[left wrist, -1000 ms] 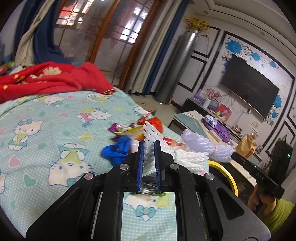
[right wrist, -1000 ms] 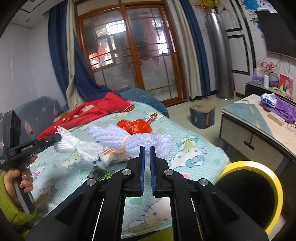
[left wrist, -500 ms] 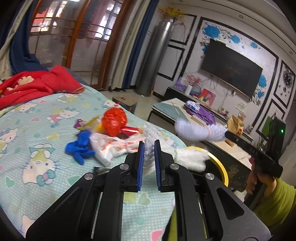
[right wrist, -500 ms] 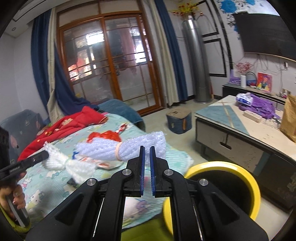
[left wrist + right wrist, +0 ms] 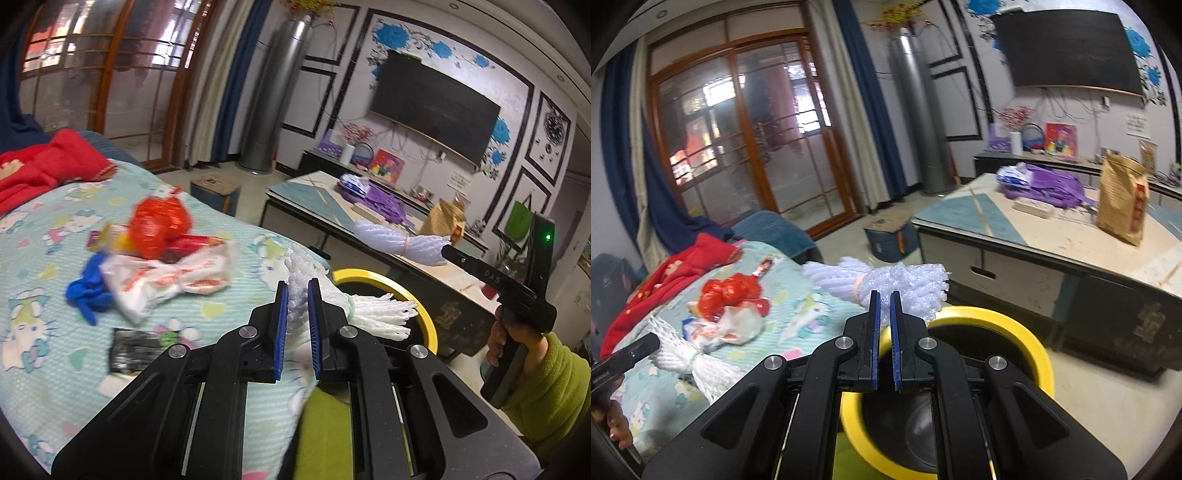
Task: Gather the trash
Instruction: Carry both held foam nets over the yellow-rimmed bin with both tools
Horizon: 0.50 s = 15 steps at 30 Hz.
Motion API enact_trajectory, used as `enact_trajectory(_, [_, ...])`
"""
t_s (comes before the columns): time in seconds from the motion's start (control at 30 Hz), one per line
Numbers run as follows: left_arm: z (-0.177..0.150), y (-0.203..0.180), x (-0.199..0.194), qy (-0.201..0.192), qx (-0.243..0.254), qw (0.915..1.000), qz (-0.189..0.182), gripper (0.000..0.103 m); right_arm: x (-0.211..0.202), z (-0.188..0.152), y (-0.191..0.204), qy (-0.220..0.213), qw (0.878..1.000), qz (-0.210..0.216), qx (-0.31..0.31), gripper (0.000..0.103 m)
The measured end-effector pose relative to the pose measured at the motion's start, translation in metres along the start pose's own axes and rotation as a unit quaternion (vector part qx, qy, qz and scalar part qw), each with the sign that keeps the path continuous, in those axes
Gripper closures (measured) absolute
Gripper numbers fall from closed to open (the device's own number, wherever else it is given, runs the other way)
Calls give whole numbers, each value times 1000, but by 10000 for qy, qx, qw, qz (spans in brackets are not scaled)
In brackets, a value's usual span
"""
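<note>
Left gripper [image 5: 294,291] is clamped on a white foam net [image 5: 373,314]; right gripper [image 5: 882,301] is clamped on a lilac foam net [image 5: 886,282]. Yellow-rimmed bin [image 5: 1008,325] sits just beyond, at 1 o'clock. Remaining trash [image 5: 159,258] lies on the bed [image 5: 44,369], 10 o'clock.

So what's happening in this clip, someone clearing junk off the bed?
A person holds a gripper in each hand, each shut on a bundle of foam fruit netting. The left gripper grips the white foam net bundle; the right gripper grips the pale lilac foam net bundle. Both are held near the yellow-rimmed black trash bin beside the bed. A red plastic bag, white printed plastic bag and blue crumpled piece remain on the cartoon-print bedsheet.
</note>
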<state>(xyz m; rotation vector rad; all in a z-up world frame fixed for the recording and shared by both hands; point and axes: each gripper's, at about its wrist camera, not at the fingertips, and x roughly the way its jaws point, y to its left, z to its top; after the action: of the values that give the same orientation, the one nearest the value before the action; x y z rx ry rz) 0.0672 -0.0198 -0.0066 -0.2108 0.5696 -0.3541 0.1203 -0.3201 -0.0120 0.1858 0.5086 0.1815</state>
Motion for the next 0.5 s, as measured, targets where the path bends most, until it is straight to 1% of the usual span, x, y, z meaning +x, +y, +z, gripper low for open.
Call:
enact_trajectory(0.27, [1,-35,31,162,342,9990,-244,96,-1,-9,-25,138,9991,-324,254,97])
enact_trajectory(0.4, [1,-53,49,232,563,9977,-298,96,-3,-10,-30,101,9984,-531,173,97])
enact_trajectory(0.5, [-2,-64,65,329,681,9966,-338,96,-1,-9,-35,138,9980,-561,242,97])
